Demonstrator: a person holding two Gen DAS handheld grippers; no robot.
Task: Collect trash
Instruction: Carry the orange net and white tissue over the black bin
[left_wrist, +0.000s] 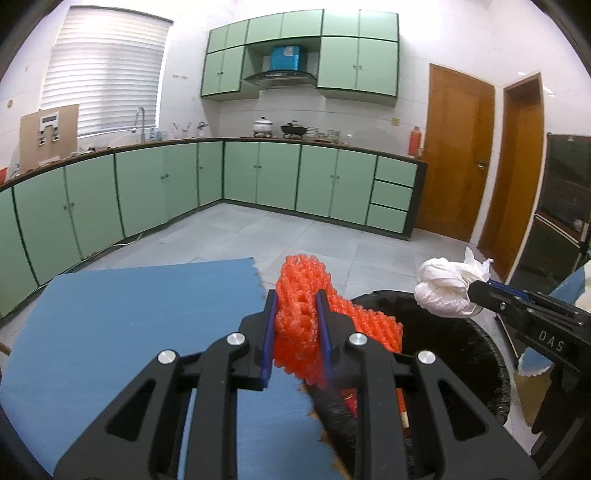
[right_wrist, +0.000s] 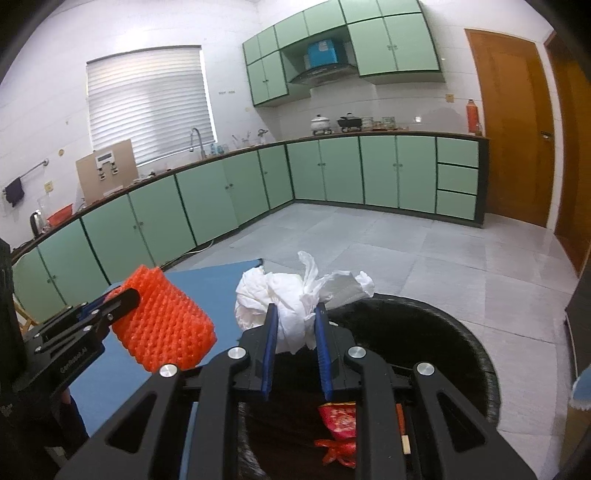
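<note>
My left gripper (left_wrist: 295, 302) is shut on an orange foam net (left_wrist: 301, 325), held above the right edge of a blue table (left_wrist: 129, 332). In the right wrist view the same orange net (right_wrist: 162, 321) hangs left of me from the left gripper (right_wrist: 125, 297). My right gripper (right_wrist: 295, 314) is shut on a crumpled white tissue wad (right_wrist: 291, 299), over the rim of a black bin (right_wrist: 461, 332). That tissue (left_wrist: 447, 288) and right gripper (left_wrist: 476, 291) also show in the left wrist view, above the bin (left_wrist: 443, 343). Red wrappers (right_wrist: 338, 424) lie inside the bin.
Green kitchen cabinets (left_wrist: 258, 177) run along the far walls, with a grey tiled floor (left_wrist: 295, 236) between them and the table. Wooden doors (left_wrist: 458, 155) stand at the right. A dark glass-fronted cabinet (left_wrist: 565, 206) is at the far right, near the bin.
</note>
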